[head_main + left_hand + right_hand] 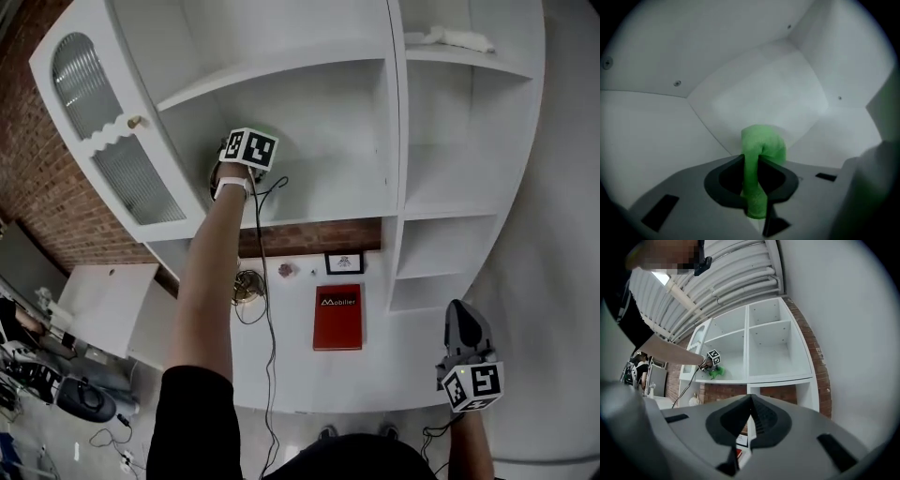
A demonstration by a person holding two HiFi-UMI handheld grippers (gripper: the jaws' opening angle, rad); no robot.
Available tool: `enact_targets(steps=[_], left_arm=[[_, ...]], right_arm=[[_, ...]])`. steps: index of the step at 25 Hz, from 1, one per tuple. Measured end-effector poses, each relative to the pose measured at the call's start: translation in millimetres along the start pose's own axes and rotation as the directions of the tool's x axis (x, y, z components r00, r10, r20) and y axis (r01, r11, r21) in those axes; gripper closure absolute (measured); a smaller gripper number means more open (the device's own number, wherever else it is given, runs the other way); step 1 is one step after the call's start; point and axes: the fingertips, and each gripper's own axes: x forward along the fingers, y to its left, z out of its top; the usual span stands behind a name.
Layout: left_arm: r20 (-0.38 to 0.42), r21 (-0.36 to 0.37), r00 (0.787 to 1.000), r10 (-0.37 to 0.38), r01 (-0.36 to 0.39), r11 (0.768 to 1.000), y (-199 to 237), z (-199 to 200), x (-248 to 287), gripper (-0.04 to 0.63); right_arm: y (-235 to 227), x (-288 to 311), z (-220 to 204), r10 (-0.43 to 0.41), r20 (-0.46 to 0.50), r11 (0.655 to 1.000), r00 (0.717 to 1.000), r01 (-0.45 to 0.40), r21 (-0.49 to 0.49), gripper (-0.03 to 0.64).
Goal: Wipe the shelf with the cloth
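The white shelf unit (323, 212) fills the head view. My left gripper (247, 142) reaches into its middle-left compartment, with only the marker cube and the wrist showing. In the left gripper view that gripper (751, 163) is shut on a green cloth (762, 144), whose bunched end presses against a white inner panel near a corner seam. The right gripper view shows the same cloth (716, 373) resting on the shelf board (740, 380) under the left gripper (711, 363). Low at the right, away from the shelf, my right gripper (462, 323) is shut on nothing (750, 404).
A red book (337, 317), a small framed picture (344, 262) and a round brass object (248, 285) lie on the lower counter. A white rag (457, 37) sits on the top right shelf. A glass-paned door (105, 141) stands open at left. A black cable (266, 309) hangs from the left gripper.
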Motion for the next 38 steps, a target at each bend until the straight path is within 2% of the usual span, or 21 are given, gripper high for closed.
enact_targets(steps=[2,5,11,16,20,22,28,31,35,36,38], left_arm=[[-0.079,0.013,0.997,-0.011,0.012,1.000,-6.4,-11.3,19.1,0.537],[-0.150,-0.008,0.987,-0.061,0.060,0.998,-17.2,-27.4,38.8,0.537],[-0.155,-0.049,0.973,-0.172,0.167,0.985,-39.4,-36.5,53.2,0.537],[-0.156,-0.039,0.953,-0.259,0.256,0.966,-66.4,-26.4,51.4,0.537],[-0.122,-0.069,0.916,-0.382,0.376,0.924,-109.5,-0.4,46.5,0.537],[-0.100,-0.061,0.899,-0.426,0.422,0.905,-134.1,15.7,40.3,0.537],[-0.069,0.017,0.872,-0.485,0.488,0.873,-203.7,56.8,23.4,0.537],[-0.054,0.039,0.854,-0.518,0.520,0.853,-232.9,74.5,14.6,0.537],[-0.057,0.061,0.840,-0.539,0.542,0.838,-259.8,83.4,6.6,0.537],[-0.045,0.050,0.830,-0.557,0.558,0.828,-263.7,85.7,2.0,0.537],[0.004,-0.002,0.787,-0.617,0.617,0.787,-267.9,91.3,-11.8,0.537]], right_arm=[[1.0,2.0,-1.3,-0.019,-0.007,1.000,1.000,0.019,0.001,0.621],[4.4,5.7,-0.2,-0.031,-0.012,0.999,0.999,0.031,-0.007,0.621],[5.7,6.4,-1.2,-0.046,-0.021,0.999,0.999,0.046,-0.016,0.621],[0.8,0.5,-10.4,-0.064,-0.040,0.998,0.997,0.064,-0.006,0.621],[-10.2,-9.2,-15.0,-0.091,-0.045,0.996,0.995,0.092,0.012,0.621],[-16.9,-15.4,-16.2,-0.107,-0.044,0.994,0.993,0.108,0.022,0.621],[-36.7,-36.2,-18.4,-0.157,-0.051,0.988,0.986,0.157,0.002,0.621],[-48.3,-47.8,-17.1,-0.188,-0.050,0.982,0.981,0.188,0.002,0.621],[-54.7,-58.1,-16.6,-0.200,-0.056,0.980,0.978,0.199,-0.012,0.621],[-53.8,-58.1,-16.5,-0.194,-0.058,0.981,0.979,0.194,-0.015,0.621],[-50.7,-54.8,-16.6,-0.177,-0.058,0.984,0.982,0.177,-0.010,0.621]])
